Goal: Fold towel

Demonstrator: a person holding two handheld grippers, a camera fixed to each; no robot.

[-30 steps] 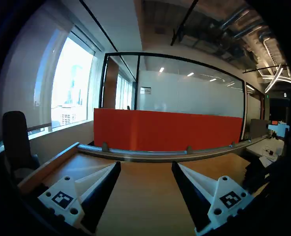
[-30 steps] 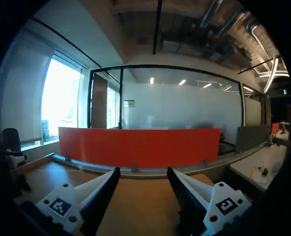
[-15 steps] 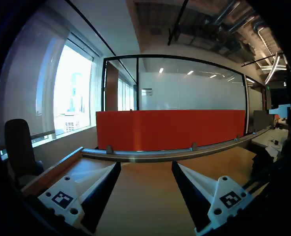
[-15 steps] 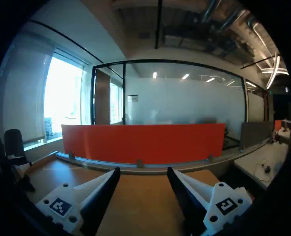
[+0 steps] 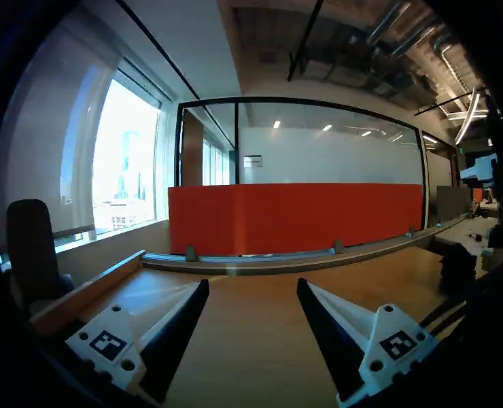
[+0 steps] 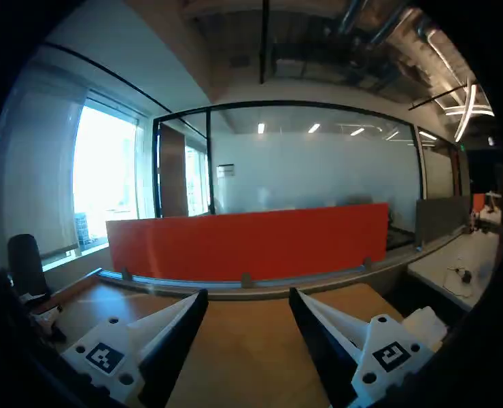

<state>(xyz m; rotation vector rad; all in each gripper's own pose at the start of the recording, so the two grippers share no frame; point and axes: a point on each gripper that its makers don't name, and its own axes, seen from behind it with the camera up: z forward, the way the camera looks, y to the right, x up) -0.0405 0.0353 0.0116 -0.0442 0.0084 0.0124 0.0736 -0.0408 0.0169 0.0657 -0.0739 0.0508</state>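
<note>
Where the towel lies cannot be told: both cameras look level across the wooden desk (image 5: pixel 251 347) towards the orange partition (image 5: pixel 292 217) at its far edge, and the stretch of board ahead of the fingers is bare wood. The left gripper (image 5: pixel 251 282) is spread wide with nothing between its fingers, and so is the right gripper (image 6: pixel 248 292). Held open, side by side and pointing forward rather than down, they look ready to reach for cloth, not busy with a fold, so the work seems either not yet begun or just finished. The left gripper view takes in a dark stack (image 5: pixel 455 268) on the desk's far right, too shadowed to say whether it is folded cloth, and a dark chair (image 5: pixel 27 245) close on the left below the window (image 5: pixel 126 170). The right gripper view adds a white desk (image 6: pixel 455 262) beyond the right edge and a pale lump (image 6: pixel 425 319) just beside the right finger, too little of it visible to name.
</note>
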